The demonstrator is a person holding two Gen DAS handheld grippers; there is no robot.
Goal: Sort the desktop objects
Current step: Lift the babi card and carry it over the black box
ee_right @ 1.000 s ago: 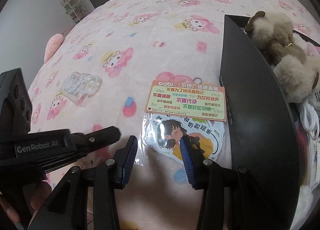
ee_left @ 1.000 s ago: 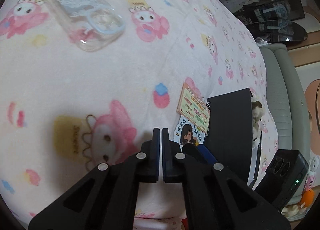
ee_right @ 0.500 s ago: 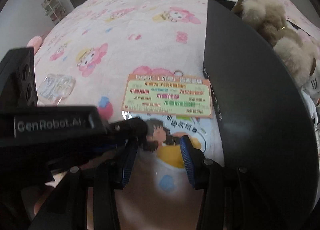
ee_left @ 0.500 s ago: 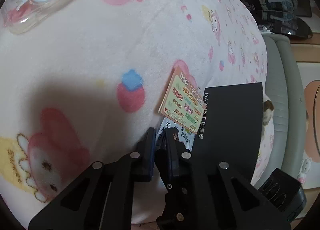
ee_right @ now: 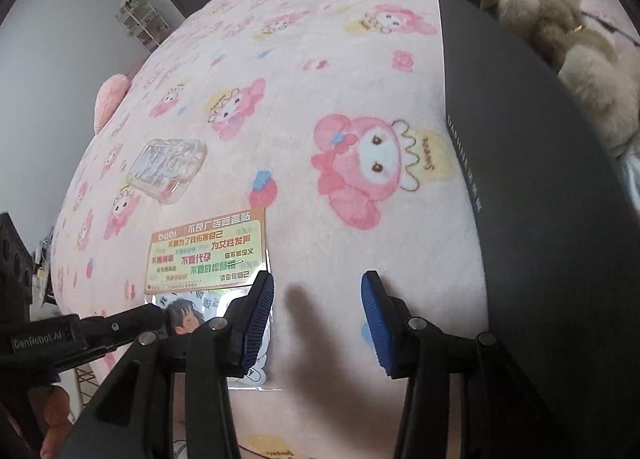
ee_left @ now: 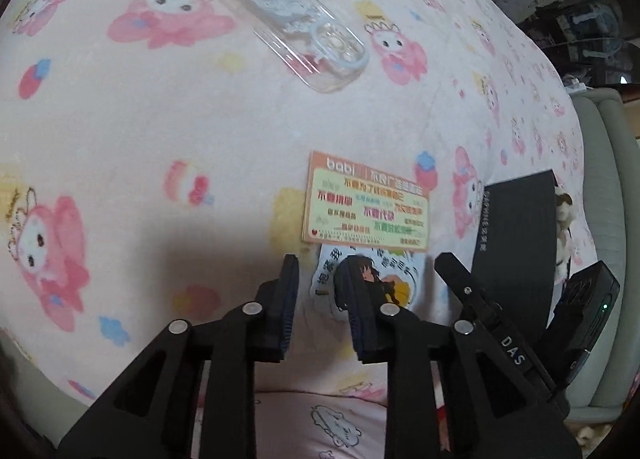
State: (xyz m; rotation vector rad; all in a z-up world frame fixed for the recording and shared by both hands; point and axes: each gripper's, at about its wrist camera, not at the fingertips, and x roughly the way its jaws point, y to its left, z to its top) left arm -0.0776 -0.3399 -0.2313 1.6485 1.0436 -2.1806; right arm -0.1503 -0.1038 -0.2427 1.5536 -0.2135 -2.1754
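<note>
Stickers: two (ee_left: 366,203), (ee_left: 372,279); one phone case (ee_left: 292,23); one black box (ee_right: 540,187). Left jaws opening, right jaws spread, both empty.

Soft, even indoor light fell on the pink blanket (ee_left: 168,127), brighter toward its far edge in the right wrist view. A broad grey shadow lay along the blanket's near edge under the left claw (ee_left: 320,299), and a narrower one between the fingers of the right claw (ee_right: 318,319). Fisheye bending curved both pictures, with black vignetting in the corners. The clear phone case (ee_left: 288,23) showed small glints; printed patterns looked slightly soft.
</note>
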